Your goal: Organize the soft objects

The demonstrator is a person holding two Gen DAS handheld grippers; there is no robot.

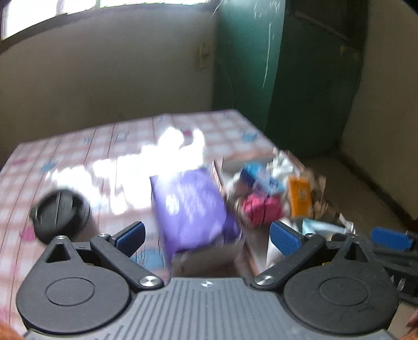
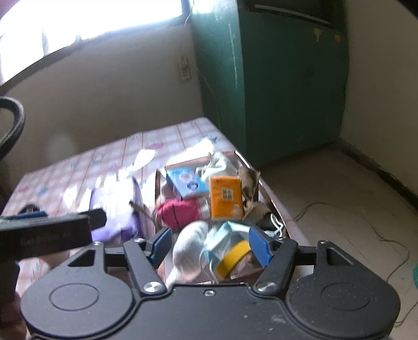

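A counter [image 1: 78, 157] covered in a pink checked cloth is standing against a cream wall [image 1: 104, 78], sunlight from the window [image 2: 91, 21] glaring off its middle, and a green cabinet [image 2: 287, 78] is filling the corner to the right above a bare floor [image 2: 339, 196]. At the left, a round black lid [image 1: 61, 211] is lying on the cloth. Next, a purple soft pack [image 1: 190, 206] is sitting on the counter, just beside the cardboard box [image 2: 158, 188]. The left claw [image 1: 207, 235] is hanging wide apart and empty just short of it, the view blurred. To the right, the box is holding a pink bundle [image 2: 177, 211], a blue packet [image 2: 186, 181], an orange tissue pack [image 2: 226, 197], crumpled brown paper [image 2: 248, 183], a white cloth [image 2: 190, 251] and a face mask [image 2: 222, 243]. The right claw [image 2: 210, 244] is hovering over the box's near end, its fingers spread, gripping nothing.
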